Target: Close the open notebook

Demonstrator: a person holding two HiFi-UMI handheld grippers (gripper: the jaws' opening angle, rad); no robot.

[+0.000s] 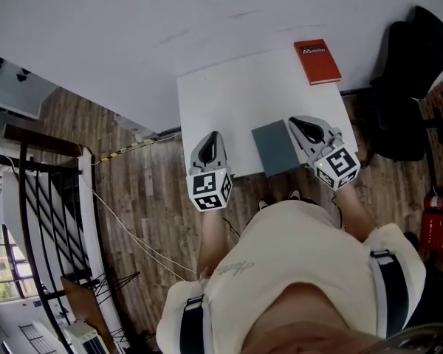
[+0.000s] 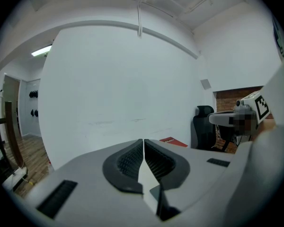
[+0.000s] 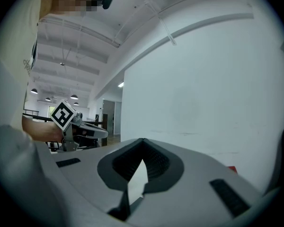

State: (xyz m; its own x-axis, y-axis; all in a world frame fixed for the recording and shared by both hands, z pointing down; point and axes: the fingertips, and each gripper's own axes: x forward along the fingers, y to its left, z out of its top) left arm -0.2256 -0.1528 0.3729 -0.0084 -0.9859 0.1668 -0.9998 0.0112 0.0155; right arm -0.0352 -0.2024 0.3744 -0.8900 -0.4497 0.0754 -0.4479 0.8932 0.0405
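A grey-blue notebook [image 1: 275,147] lies flat on the white table [image 1: 221,98] near its front edge, showing one plain cover. My right gripper [image 1: 294,121] hovers just over the notebook's right edge with its jaws shut [image 3: 143,140] and nothing between them. My left gripper [image 1: 215,134] is over the table to the notebook's left, apart from it. Its jaws are shut and empty too [image 2: 143,141]. Neither gripper view shows the notebook.
A red book [image 1: 317,60] lies at the table's far right corner, also seen as the red book [image 2: 174,142] beyond the left jaws. A black office chair [image 1: 410,87] stands right of the table, with a red extinguisher [image 1: 437,223] behind. A black railing [image 1: 52,198] is at far left.
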